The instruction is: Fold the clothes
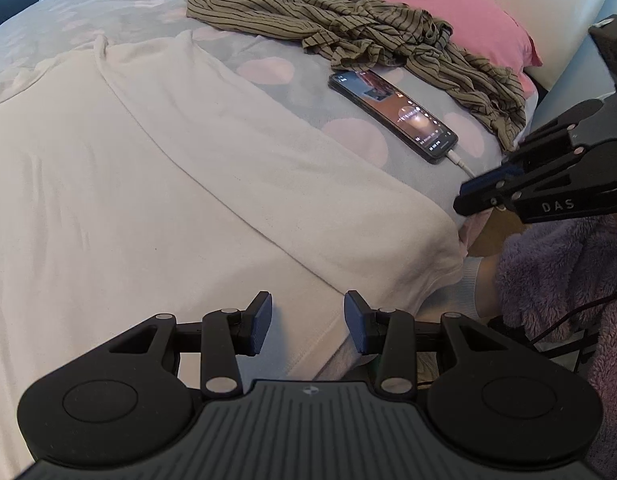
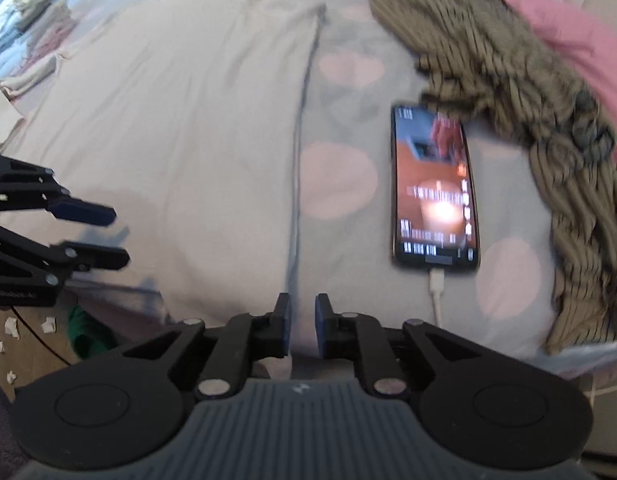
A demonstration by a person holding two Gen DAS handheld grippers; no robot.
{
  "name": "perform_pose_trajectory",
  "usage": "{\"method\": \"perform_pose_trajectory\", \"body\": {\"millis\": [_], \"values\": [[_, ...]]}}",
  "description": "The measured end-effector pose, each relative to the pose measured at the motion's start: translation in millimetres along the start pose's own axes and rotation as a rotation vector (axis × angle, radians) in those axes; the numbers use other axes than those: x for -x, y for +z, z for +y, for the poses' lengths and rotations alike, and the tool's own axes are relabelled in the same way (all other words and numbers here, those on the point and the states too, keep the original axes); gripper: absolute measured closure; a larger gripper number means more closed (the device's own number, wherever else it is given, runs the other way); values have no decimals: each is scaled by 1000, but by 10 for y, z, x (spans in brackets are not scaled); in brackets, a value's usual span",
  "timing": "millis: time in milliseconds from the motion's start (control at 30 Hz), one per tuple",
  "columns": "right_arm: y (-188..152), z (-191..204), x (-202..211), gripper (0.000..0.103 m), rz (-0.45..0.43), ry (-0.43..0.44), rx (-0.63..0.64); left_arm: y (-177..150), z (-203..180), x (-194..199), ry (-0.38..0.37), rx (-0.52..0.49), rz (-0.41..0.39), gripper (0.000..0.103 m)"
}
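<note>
A pale cream garment point(image 1: 148, 184) lies spread flat on the bed, its hem at the near bed edge; it also shows in the right wrist view point(image 2: 168, 120). A crumpled olive striped garment point(image 1: 348, 32) lies at the far right by the pillow and shows in the right wrist view point(image 2: 528, 100). My left gripper point(image 1: 307, 322) is open and empty just above the cream garment's hem. My right gripper point(image 2: 302, 326) is open a little and empty, at the bed edge beside the garment's right side; it also shows in the left wrist view point(image 1: 474, 196).
A phone point(image 1: 392, 114) with a lit screen and white charging cable lies on the spotted sheet point(image 1: 348, 136) between the two garments. A pink pillow point(image 1: 428, 4) is at the head. Folded clothes point(image 2: 32, 12) sit far left. Floor and scraps point(image 2: 12, 332) lie below the edge.
</note>
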State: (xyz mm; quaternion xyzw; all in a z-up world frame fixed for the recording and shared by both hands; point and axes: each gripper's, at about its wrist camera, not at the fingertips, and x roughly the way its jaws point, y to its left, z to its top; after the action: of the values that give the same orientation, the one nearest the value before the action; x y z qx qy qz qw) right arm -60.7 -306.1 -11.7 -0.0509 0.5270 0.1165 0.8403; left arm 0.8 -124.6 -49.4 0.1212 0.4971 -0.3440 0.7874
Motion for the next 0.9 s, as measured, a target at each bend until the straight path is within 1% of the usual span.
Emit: {"method": "perform_pose_trajectory", "body": {"millis": [100,200,300,400,500,600,667,800,900], "values": [[82,105,18,87,-65,28,37,-5,22,2,8,8,-4,65],[124,213,-52,87,-89,46,84,-12,55,5,19,24,-5,65],[129,274,-216,87,-60,58,99,-18,99,12,29,41,-8,65],[73,278,-391,88,-4,36,124,-19,158,28,37,59,-13,65],[76,275,-370,87,-15,34,131,-11,239,58,50,82,-21,65],[112,342,-277,82,-56,23,162,10,348,79,73,120,-26,65],[144,420,-245,77,-82,21,198,15,407,96,84,138,-31,65],[195,564,-276,73,-80,29,259,15,508,135,101,169,-42,65],[237,679,-307,68,-64,25,300,16,585,165,114,192,-50,65]]}}
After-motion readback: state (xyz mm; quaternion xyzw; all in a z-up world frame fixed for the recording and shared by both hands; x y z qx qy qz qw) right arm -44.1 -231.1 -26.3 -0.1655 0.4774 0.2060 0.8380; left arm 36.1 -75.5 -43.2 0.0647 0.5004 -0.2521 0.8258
